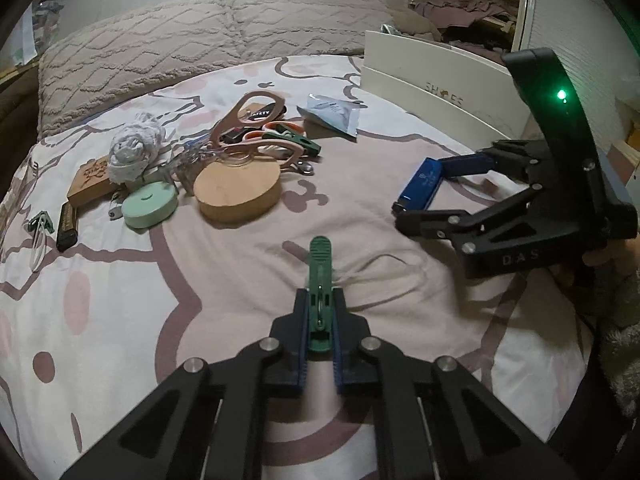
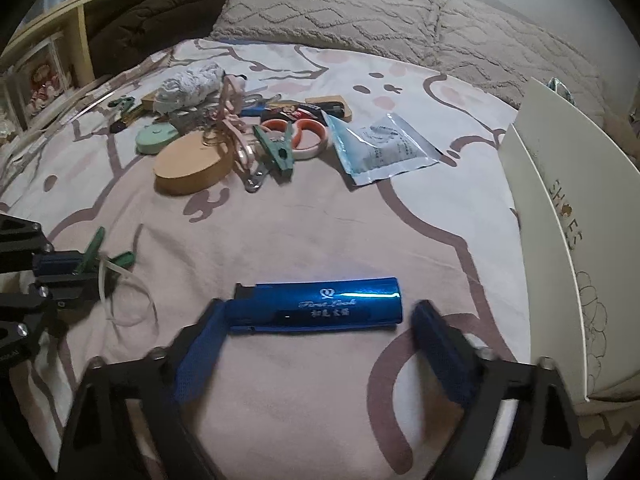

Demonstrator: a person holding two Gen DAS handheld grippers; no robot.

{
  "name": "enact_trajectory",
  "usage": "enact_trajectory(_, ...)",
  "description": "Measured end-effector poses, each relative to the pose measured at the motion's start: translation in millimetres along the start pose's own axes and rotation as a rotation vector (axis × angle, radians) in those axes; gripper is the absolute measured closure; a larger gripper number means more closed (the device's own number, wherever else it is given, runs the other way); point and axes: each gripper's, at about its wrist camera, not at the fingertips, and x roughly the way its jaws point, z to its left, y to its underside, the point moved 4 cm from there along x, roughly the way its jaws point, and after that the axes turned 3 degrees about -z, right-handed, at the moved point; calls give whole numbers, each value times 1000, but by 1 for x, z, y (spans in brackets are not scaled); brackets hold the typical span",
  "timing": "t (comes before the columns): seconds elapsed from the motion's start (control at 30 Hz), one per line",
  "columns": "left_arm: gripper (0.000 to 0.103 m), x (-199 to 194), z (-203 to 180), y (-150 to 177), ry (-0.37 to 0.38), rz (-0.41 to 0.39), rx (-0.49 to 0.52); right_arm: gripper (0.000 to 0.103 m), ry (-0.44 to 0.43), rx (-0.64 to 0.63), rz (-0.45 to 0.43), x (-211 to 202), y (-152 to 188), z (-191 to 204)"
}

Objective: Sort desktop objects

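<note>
1. The left gripper (image 1: 320, 320) reached forward low over the bed, its two blue-padded fingers (image 1: 302, 344) drawn close together and clamped on a green clip (image 1: 320, 276) that stuck out past the tips.
2. From the right wrist view, the left gripper (image 2: 76, 268) came in from the left edge, the clip between its jaws.
3. The right gripper (image 2: 316, 316) stood with its jaws spread wide, one either side of a blue lighter (image 2: 324, 300); the left pad (image 2: 200, 344) touched its end, while the right pad stood just clear.
4. The right gripper (image 1: 420, 192) sat tilted down toward the bed.
</note>
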Motion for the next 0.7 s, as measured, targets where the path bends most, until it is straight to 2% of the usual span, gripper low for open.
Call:
enact_trajectory(0.37, 93, 0, 3, -3, -11, -2, -90, 20, 12, 6, -22, -2, 1, 2)
enact_trajectory(0.7, 93, -11, -4, -10, 2, -41, -102, 20, 52, 29, -67, -19, -1, -1)
